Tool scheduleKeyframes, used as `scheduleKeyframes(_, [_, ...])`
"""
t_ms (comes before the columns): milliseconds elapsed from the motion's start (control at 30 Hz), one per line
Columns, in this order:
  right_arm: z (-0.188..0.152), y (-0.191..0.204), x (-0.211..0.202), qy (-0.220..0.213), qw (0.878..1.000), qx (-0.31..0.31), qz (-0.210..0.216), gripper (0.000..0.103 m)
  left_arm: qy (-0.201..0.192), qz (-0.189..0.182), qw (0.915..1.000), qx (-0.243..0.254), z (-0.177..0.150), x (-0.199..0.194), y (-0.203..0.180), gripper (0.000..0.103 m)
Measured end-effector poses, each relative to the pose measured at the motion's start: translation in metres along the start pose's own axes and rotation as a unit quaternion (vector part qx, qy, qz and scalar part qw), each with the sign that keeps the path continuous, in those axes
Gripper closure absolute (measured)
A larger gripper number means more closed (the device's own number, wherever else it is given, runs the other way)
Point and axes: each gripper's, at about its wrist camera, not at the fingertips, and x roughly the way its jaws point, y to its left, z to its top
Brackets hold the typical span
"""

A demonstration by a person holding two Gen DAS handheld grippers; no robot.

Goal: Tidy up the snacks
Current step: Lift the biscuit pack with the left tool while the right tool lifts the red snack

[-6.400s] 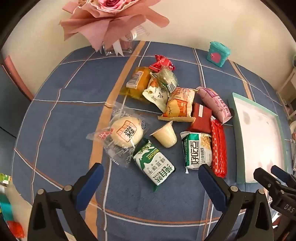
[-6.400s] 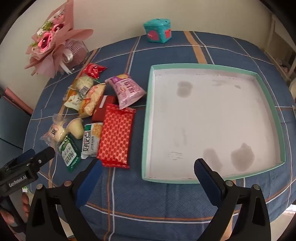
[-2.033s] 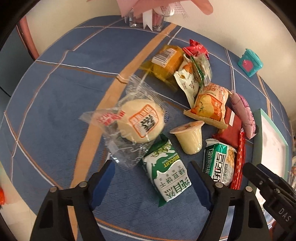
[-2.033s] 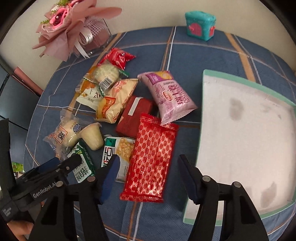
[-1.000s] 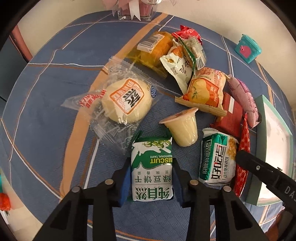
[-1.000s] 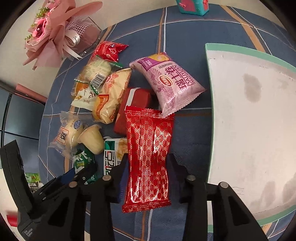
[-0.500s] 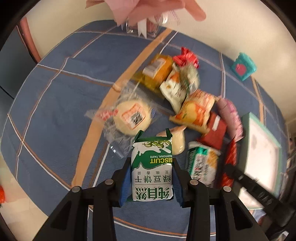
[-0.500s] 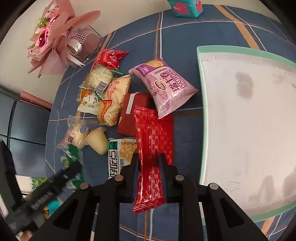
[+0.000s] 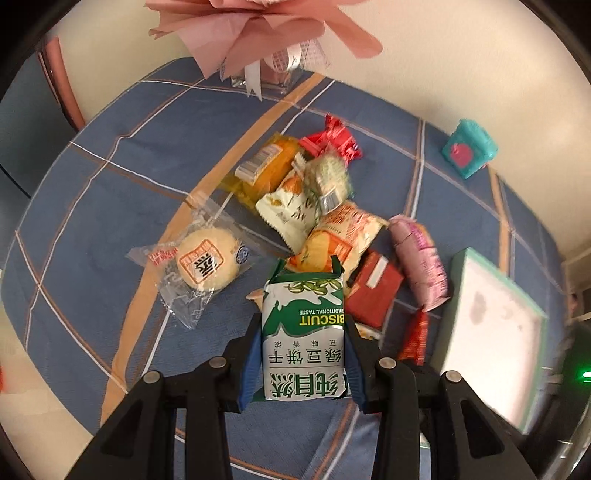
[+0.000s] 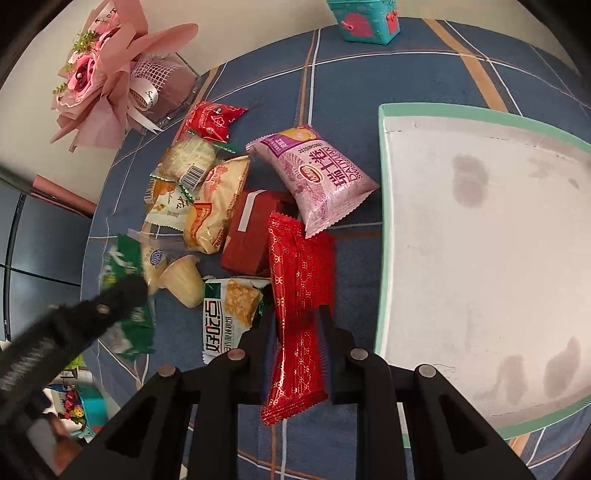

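Observation:
My left gripper (image 9: 301,350) is shut on a green and white biscuit pack (image 9: 303,339) and holds it above the table. It also shows blurred in the right wrist view (image 10: 125,295). My right gripper (image 10: 297,332) is shut on a long red patterned wafer pack (image 10: 299,306), lifted at its near end. A pile of snacks lies on the blue checked cloth: a pink pack (image 10: 317,177), a dark red box (image 10: 251,229), a jelly cup (image 10: 184,280), a round bun (image 9: 207,264). The white tray with a green rim (image 10: 384,258) lies empty at the right.
A pink flower bouquet in a glass vase (image 10: 122,77) stands at the back left. A small teal box (image 10: 365,18) stands at the back. A green biscuit pack (image 10: 229,317) lies beside the red wafer pack. The table edge runs close on the left.
Both grippers closed on their packs about a second ago. Since then the left has lifted the green biscuit pack higher. The right has raised the red wafer pack's near end.

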Motion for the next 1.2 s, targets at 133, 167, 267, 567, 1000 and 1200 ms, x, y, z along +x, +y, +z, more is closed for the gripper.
scheduleKeyframes(133, [0.0, 0.002, -0.007, -0.01, 0.999, -0.017, -0.031, 0.081, -0.011, 0.02, 0.9997, 0.008, -0.003, 0.004, 0.001, 0.061])
scheduleKeyframes(167, [0.0, 0.003, -0.008, -0.012, 0.999, -0.023, -0.041, 0.081, -0.015, 0.02, 0.9997, 0.009, -0.004, 0.004, 0.003, 0.061])
scheduleKeyframes(267, [-0.001, 0.005, -0.009, -0.015, 0.998, -0.034, -0.057, 0.081, -0.019, 0.024, 0.9995, 0.006, -0.006, 0.004, 0.008, 0.061])
scheduleKeyframes(567, [0.0, 0.012, -0.007, -0.017, 0.995, -0.055, -0.076, 0.081, 0.007, 0.029, 0.9995, 0.014, -0.007, 0.022, 0.005, 0.061])
scheduleKeyframes(1000, [0.0, 0.007, -0.013, -0.03, 0.99, -0.05, -0.126, 0.081, 0.026, 0.032, 0.9989, 0.022, -0.011, 0.034, 0.001, 0.061])
scheduleKeyframes(1200, [0.0, 0.01, -0.008, -0.019, 0.993, -0.05, -0.103, 0.081, 0.026, 0.031, 0.9989, 0.023, -0.01, 0.036, -0.001, 0.061])
